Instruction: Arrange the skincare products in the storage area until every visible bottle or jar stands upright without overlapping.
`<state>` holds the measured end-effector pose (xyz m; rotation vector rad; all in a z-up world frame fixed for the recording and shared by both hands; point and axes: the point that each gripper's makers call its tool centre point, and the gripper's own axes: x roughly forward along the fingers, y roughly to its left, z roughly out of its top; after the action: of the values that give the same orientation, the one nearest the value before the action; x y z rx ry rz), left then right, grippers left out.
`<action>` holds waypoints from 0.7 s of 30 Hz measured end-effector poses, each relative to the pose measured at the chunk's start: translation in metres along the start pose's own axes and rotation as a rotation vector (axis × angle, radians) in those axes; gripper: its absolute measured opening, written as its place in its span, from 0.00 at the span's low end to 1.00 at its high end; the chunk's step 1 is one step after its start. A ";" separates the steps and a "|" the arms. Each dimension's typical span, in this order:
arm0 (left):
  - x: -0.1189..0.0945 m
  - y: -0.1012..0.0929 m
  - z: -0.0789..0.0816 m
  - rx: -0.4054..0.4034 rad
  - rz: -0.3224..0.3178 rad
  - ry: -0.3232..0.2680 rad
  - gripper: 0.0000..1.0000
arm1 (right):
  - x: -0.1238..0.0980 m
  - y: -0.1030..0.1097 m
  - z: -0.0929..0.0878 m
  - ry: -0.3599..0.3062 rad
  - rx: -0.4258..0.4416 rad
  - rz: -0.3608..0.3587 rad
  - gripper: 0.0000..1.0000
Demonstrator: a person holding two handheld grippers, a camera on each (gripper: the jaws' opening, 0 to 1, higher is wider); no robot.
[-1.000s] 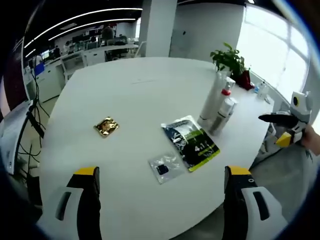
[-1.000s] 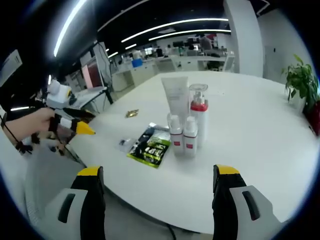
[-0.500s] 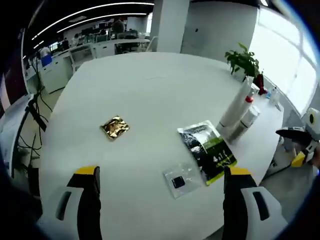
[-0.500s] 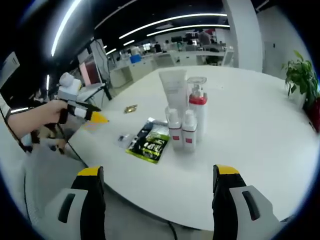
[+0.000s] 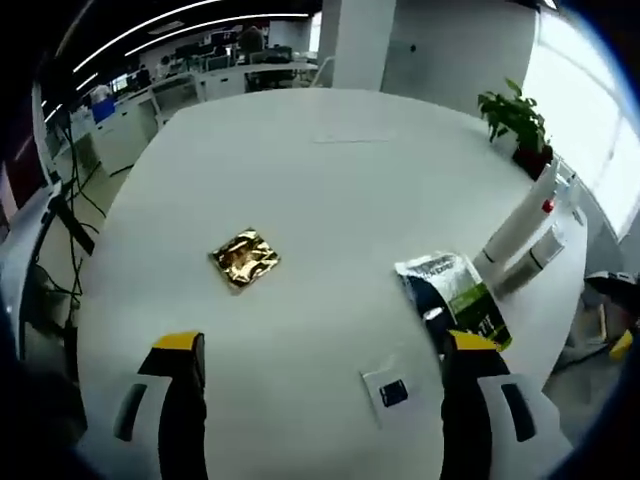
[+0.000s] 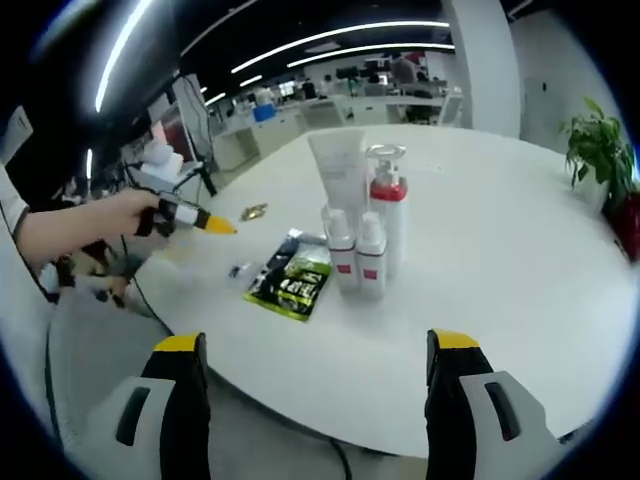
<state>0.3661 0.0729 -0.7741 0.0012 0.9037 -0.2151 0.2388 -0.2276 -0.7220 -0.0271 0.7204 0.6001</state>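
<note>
Left gripper (image 5: 315,405) now farther over table (image 5: 330,180), jaws spread and empty, right gripper (image 6: 310,400) spread short of table edge, bottles (image 6: 357,250) upright, clustered beside green sachet (image 6: 290,283), gold packet (image 5: 245,258) apart.

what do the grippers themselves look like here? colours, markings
Both the left gripper and the right gripper have two black jaws with yellow tips and white housings with dark slots. In the right gripper view, the left gripper has a yellow tip.
</note>
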 end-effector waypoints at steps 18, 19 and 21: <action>0.033 0.017 0.007 -0.126 0.044 0.025 0.83 | 0.003 -0.001 -0.006 0.046 -0.016 -0.001 0.90; 0.036 0.019 0.008 -0.137 0.049 0.023 0.82 | 0.003 -0.001 -0.006 0.047 -0.015 -0.002 0.90; 0.041 0.024 0.011 -0.159 0.055 0.014 0.80 | 0.003 -0.001 -0.007 0.048 -0.013 -0.001 0.90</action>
<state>0.4032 0.0876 -0.8013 -0.1203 0.9321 -0.0920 0.2370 -0.2288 -0.7289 -0.0535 0.7627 0.6049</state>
